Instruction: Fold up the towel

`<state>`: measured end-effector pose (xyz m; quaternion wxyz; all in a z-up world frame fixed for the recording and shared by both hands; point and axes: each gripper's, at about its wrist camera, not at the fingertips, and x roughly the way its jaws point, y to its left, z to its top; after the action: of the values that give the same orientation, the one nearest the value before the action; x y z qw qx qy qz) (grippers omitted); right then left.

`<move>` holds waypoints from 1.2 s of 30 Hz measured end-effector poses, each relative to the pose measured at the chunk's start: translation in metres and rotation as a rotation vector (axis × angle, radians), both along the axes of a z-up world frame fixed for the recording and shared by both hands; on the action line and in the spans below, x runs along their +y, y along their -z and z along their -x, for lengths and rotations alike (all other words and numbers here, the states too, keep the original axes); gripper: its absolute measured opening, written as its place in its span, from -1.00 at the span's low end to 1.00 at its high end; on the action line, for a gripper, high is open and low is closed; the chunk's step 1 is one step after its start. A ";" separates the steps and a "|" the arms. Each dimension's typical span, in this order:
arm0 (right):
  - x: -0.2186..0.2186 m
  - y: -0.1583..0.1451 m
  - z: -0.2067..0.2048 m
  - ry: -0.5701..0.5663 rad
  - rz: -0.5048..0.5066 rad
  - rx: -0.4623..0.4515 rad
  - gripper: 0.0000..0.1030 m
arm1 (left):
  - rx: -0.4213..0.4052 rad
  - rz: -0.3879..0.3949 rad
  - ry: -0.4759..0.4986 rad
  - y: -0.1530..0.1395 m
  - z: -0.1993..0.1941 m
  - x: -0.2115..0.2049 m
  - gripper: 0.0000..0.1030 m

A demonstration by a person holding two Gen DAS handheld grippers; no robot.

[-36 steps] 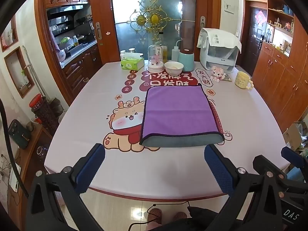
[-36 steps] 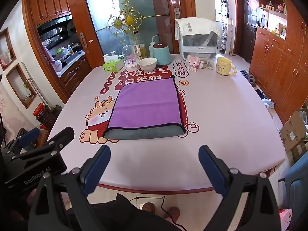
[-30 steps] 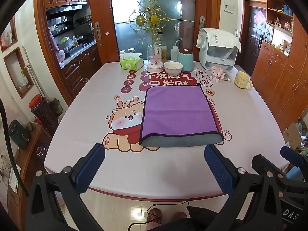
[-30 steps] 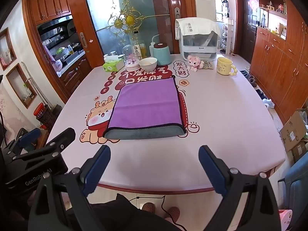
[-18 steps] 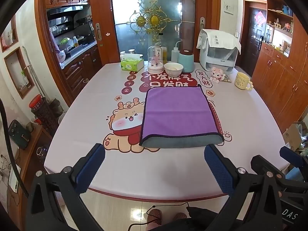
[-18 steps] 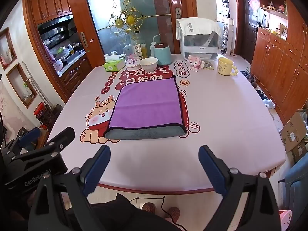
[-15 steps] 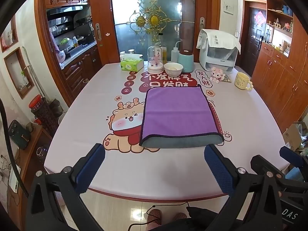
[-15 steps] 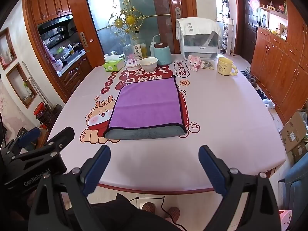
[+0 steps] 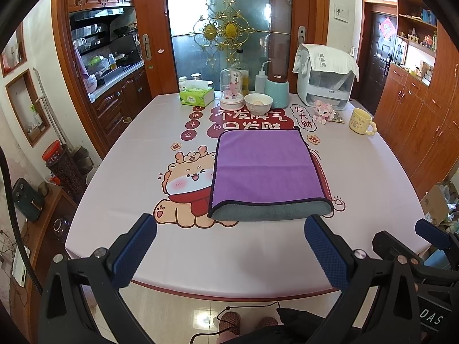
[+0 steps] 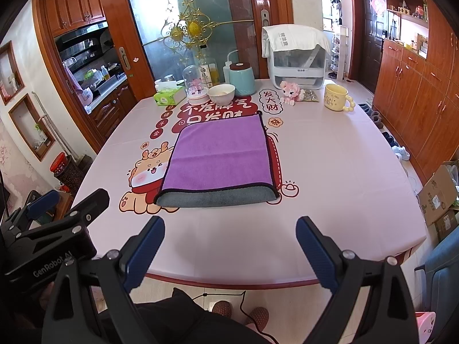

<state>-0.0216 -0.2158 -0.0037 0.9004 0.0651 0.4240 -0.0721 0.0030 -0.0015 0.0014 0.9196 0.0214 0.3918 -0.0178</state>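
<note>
A purple towel [image 9: 262, 167] with a grey underside lies folded flat in the middle of the table, its grey folded edge toward me; it also shows in the right wrist view [image 10: 221, 154]. My left gripper [image 9: 229, 246] is open and empty, held back over the table's near edge, apart from the towel. My right gripper [image 10: 229, 246] is open and empty too, at the near edge. The right gripper's body shows at the left view's lower right [image 9: 430, 238], and the left gripper's body at the right view's lower left [image 10: 54, 226].
The table [image 9: 373, 189] has a pink printed cloth. At its far side stand a tissue box [image 9: 196, 97], a glass dome [image 9: 231, 93], a white bowl [image 9: 258, 103], a teal pot [image 9: 276, 91], a white appliance [image 9: 325, 86], a pink toy [image 9: 322, 111] and a yellow mug [image 9: 361, 121].
</note>
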 end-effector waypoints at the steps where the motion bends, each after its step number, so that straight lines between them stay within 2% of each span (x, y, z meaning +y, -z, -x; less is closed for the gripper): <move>1: 0.000 0.000 0.000 0.000 0.000 0.000 0.81 | -0.001 -0.001 0.000 0.000 0.000 0.000 0.99; 20: 0.000 0.002 0.000 0.010 0.000 0.006 0.81 | 0.002 0.004 0.024 -0.002 -0.004 -0.001 0.99; 36: 0.008 0.000 0.000 0.079 0.009 0.023 0.81 | 0.069 0.022 0.111 0.002 -0.019 0.017 0.99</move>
<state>-0.0219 -0.2074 -0.0036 0.8923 0.0771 0.4309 -0.1100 0.0221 0.0158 -0.0007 0.9034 0.0325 0.4211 -0.0735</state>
